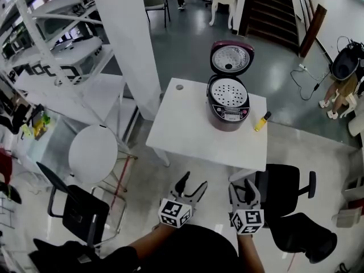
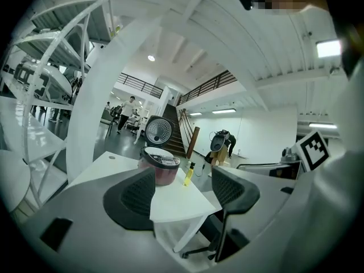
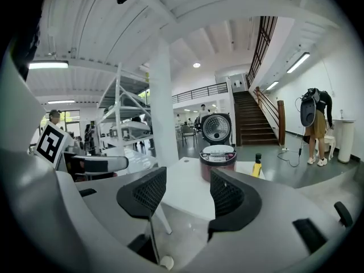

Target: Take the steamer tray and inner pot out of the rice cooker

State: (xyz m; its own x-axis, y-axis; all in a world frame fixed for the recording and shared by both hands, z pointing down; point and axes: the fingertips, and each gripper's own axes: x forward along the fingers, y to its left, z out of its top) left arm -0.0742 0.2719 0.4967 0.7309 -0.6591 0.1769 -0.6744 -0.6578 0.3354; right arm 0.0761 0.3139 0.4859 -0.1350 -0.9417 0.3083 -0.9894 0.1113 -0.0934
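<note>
A white surface (image 1: 187,132) stands on the grey polished floor (image 1: 182,56) of a bright open hall, with a small yellow bottle (image 1: 262,121) upright near its right edge. A black office chair (image 1: 281,189) sits just beside the near right corner. To the left stand a round white stool (image 1: 92,152) and a black chair (image 1: 79,212). Behind them rise a white pillar (image 1: 128,38), a white shelving rack (image 1: 62,33) and a dark staircase (image 1: 273,7). A person (image 1: 340,90) stands at the far right.
</note>
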